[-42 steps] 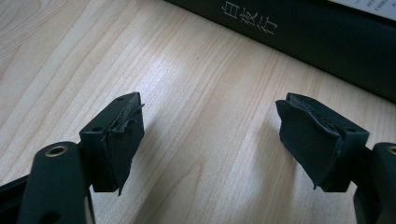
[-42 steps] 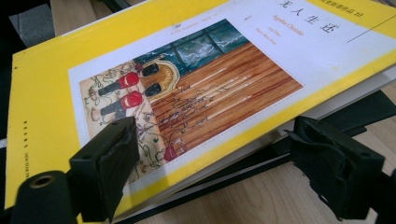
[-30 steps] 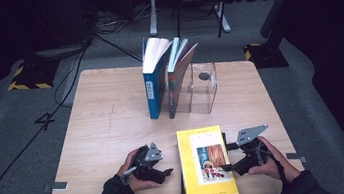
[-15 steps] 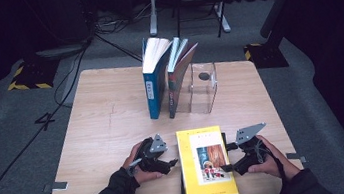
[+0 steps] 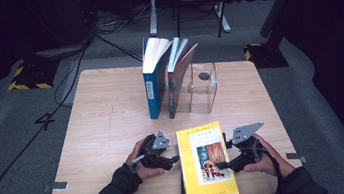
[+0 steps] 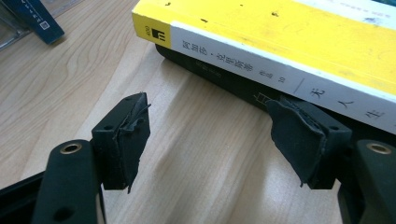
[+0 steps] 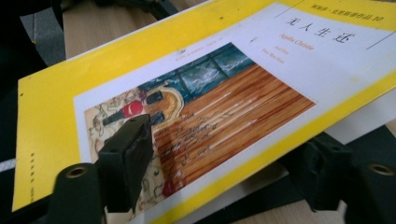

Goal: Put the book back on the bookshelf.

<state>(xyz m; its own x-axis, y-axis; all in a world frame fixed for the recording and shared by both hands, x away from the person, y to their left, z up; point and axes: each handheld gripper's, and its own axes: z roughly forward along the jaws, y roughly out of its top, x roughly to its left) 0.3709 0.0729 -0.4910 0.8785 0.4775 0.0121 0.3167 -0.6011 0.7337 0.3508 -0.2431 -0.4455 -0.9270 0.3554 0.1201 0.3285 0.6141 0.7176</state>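
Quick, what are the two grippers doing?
Left gripper: jaws open, closing, empty, beside the yellow book.
Right gripper: jaws closing around its edge.

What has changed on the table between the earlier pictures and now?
The left gripper moved right, up to the spine of the yellow paperback book; its jaws have been closing, nothing between them. The right gripper has been closing its jaws around the book's edge. The book and the standing books stayed.

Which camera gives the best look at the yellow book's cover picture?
The right gripper view: the yellow book shows its painted cover and title up close. The high view shows the whole book small; the left gripper view shows its spine.
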